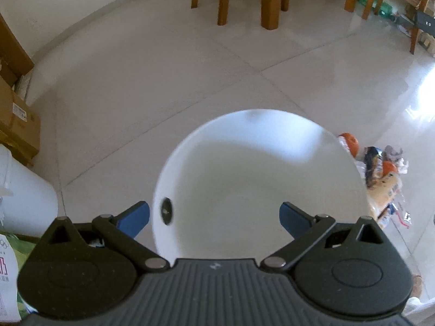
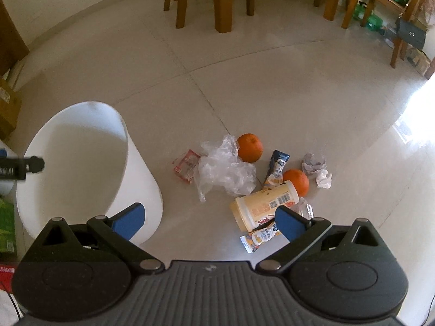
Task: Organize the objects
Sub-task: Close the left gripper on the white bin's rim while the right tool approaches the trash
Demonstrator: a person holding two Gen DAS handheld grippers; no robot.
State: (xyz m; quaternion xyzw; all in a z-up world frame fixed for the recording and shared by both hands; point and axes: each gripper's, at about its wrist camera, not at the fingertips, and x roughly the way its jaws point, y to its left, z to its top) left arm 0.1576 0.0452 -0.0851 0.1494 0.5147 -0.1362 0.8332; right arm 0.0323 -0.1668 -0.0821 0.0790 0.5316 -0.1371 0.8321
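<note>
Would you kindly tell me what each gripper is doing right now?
Left gripper: open, empty, over the white bin.
Right gripper: open, holding nothing.

In the left wrist view the white bin hides most of the litter pile on the floor, so only an orange and scraps of wrappers peek past its right rim. In the right wrist view a blue finger covers the lower corner of the yellow cup, and its print is too small to read. The other gripper is cut off by the left edge.
</note>
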